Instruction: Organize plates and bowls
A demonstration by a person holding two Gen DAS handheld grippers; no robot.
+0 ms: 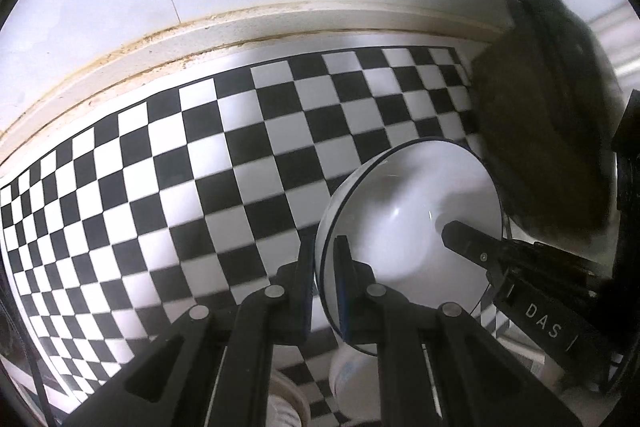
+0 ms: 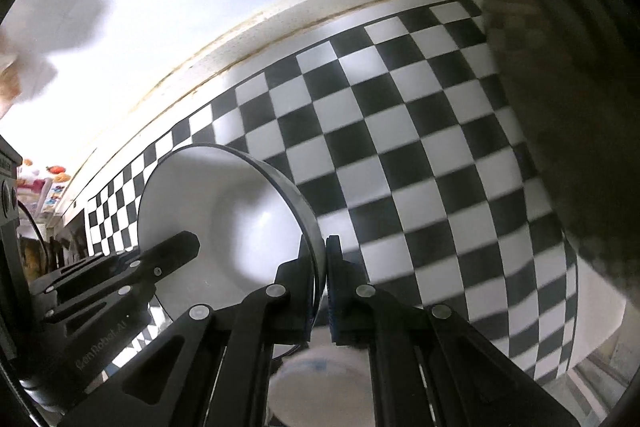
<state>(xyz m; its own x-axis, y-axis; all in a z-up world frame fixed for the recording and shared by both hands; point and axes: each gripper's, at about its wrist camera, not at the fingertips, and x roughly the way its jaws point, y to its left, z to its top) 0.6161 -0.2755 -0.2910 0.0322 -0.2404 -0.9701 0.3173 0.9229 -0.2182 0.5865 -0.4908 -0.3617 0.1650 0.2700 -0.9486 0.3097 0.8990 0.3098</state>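
Note:
A white bowl with a thin dark rim (image 1: 408, 227) is held tilted above the checkered surface, pinched from both sides. My left gripper (image 1: 324, 267) is shut on its left rim. My right gripper (image 2: 322, 267) is shut on the opposite rim of the same bowl (image 2: 224, 211). The right gripper's finger (image 1: 472, 247) shows inside the bowl in the left wrist view, and the left gripper's finger (image 2: 168, 255) shows across the bowl in the right wrist view. Another white bowl (image 2: 320, 383) sits below, partly hidden by the grippers; it also shows in the left wrist view (image 1: 352, 375).
A black-and-white checkered mat (image 1: 200, 187) covers the counter. A stained white ledge (image 1: 200, 35) and wall run behind it. A large dark blurred object (image 1: 548, 115) stands at the right, also in the right wrist view (image 2: 560, 107). Clutter lies at the far left (image 2: 40, 187).

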